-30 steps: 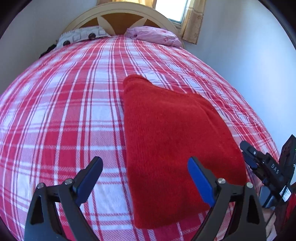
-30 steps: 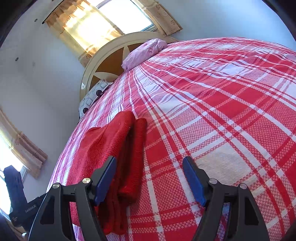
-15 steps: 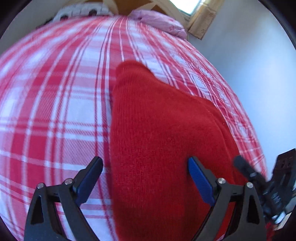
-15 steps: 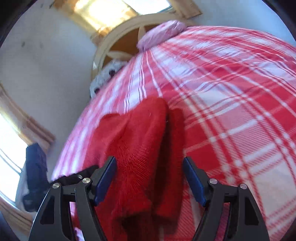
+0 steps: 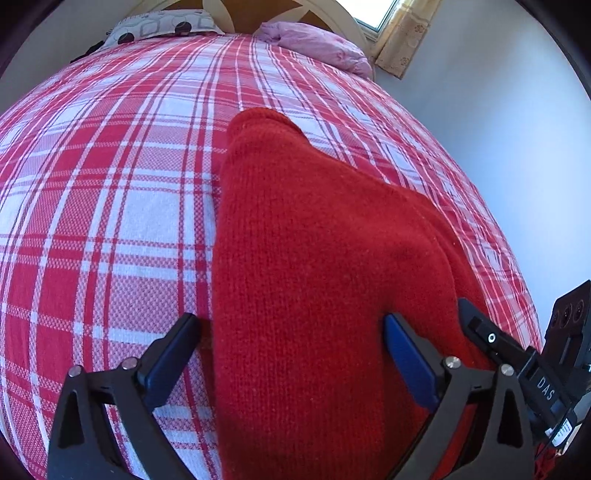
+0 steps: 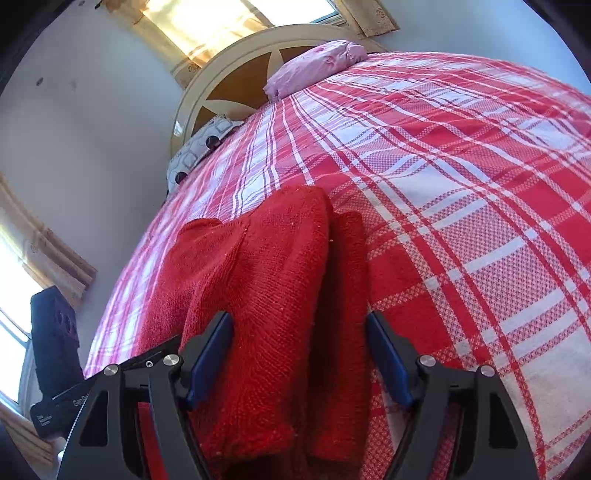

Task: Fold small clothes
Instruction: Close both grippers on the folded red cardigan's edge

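A folded red knit garment (image 5: 314, 258) lies on the red and white plaid bed (image 5: 110, 184). My left gripper (image 5: 291, 354) is open, low over the garment's near end, with the garment's left edge between its fingers. In the right wrist view the same garment (image 6: 273, 280) shows as stacked layers. My right gripper (image 6: 299, 354) is open, its fingers set on either side of the garment's near right edge. Each gripper shows at the edge of the other's view.
A pink pillow (image 5: 317, 44) and a patterned pillow (image 5: 162, 29) lie by the cream headboard (image 6: 236, 74) at the far end. A white wall (image 5: 498, 129) runs along the bed's right side. Curtained windows (image 6: 207, 26) are behind the headboard.
Both grippers have moved in and down onto the red garment's near end. It now fills the space between their fingers. Both stay open.
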A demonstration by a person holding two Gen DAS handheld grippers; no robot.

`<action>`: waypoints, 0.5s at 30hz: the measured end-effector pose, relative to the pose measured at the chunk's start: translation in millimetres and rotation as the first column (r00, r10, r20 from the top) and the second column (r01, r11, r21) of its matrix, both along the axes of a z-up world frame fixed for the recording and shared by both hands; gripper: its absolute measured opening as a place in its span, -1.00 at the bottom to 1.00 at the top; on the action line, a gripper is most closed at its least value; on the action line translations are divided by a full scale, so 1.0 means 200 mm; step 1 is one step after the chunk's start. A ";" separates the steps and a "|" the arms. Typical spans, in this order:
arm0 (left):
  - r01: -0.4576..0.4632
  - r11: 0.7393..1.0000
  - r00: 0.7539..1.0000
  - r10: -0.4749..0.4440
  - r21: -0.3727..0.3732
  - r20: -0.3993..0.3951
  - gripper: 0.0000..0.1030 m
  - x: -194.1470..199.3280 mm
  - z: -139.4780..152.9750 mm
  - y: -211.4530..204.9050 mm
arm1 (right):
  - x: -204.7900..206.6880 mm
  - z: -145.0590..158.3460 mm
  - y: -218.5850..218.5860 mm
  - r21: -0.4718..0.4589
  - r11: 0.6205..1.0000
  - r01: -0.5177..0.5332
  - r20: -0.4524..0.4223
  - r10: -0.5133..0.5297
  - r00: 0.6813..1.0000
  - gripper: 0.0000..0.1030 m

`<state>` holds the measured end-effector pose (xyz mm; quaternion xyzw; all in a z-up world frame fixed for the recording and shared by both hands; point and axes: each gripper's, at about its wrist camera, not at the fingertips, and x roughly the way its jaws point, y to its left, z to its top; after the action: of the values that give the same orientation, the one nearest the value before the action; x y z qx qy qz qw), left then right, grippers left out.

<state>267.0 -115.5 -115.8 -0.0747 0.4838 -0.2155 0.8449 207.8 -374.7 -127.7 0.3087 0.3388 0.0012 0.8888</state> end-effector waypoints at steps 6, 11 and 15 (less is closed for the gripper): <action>0.004 1.000 1.000 -0.004 0.002 0.011 0.98 -0.01 0.00 0.01 | 0.02 0.02 0.04 -0.064 0.998 -0.001 -0.033 -0.001 0.999 0.46; 0.008 1.000 1.000 -0.008 -0.002 0.014 0.98 0.01 0.00 -0.01 | 0.03 0.01 0.04 -0.064 0.998 0.006 -0.032 -0.008 0.999 0.47; 0.007 1.000 1.000 -0.007 0.002 0.020 0.97 0.01 0.00 -0.02 | 0.05 0.02 0.07 -0.096 0.995 -0.026 -0.050 0.022 0.999 0.41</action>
<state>269.0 -119.8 -116.2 -0.0701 0.4759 -0.2186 0.8490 218.1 -361.0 -124.4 0.2613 0.3636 -0.0120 0.8941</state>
